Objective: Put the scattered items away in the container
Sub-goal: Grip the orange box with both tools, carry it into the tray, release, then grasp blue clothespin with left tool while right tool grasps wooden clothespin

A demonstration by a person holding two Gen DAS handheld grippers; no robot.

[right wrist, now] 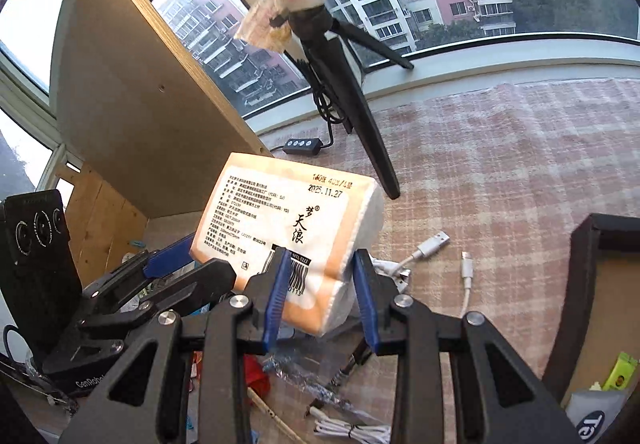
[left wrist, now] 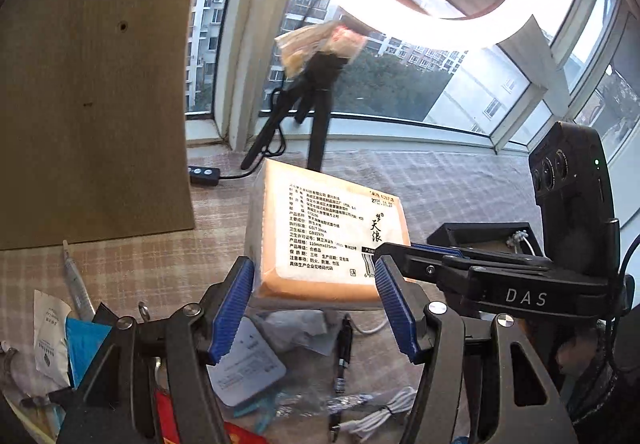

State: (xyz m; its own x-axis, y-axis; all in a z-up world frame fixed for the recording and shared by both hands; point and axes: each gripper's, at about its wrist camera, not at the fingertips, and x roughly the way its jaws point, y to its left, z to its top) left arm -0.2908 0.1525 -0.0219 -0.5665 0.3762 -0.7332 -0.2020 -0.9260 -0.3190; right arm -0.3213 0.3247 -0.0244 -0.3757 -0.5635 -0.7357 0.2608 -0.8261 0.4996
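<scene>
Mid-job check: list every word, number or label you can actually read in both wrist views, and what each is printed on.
"2025.11.27": tissue pack, date stamp.
"天浪": tissue pack, brand characters.
"110mm×175mm": tissue pack's spec list in the left wrist view; the other lines are too small to read.
"DAS": right gripper body.
"GenRobo…": left gripper body, cut off.
Barcode digits: partly hidden.
White sachet print: blurred.

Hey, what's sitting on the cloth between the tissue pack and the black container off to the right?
In the right wrist view, white charging cables lie on the checked cloth between the tissue pack and the black container.
</scene>
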